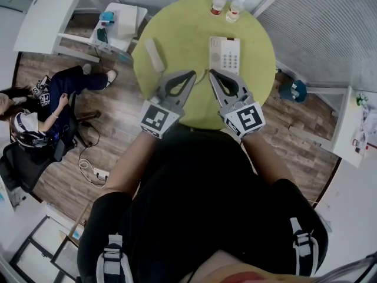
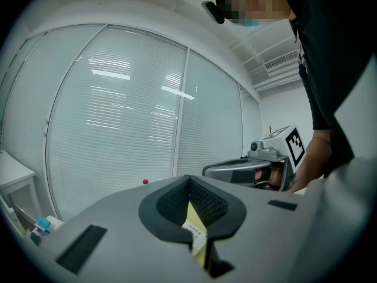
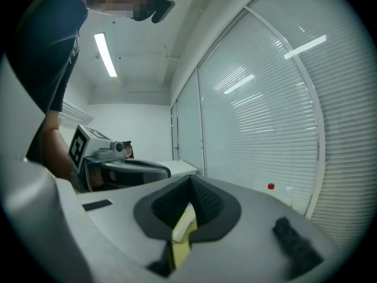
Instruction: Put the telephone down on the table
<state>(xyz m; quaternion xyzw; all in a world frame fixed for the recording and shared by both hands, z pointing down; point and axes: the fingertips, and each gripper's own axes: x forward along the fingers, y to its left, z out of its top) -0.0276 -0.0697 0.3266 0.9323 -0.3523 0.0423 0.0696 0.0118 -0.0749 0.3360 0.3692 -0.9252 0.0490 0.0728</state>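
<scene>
The cream-white telephone, keypad up, lies flat on the round yellow-green table (its handset rests apart, to the left). The left gripper and right gripper hover nearby, jaws pressed together on nothing.

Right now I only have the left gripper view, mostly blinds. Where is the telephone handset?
Observer: In the head view the handset lies flat on the green table, left of the telephone base and apart from it.
Operator: Is the right gripper holding anything?
Observer: No, its own view shows the tongs shut and empty.
</scene>
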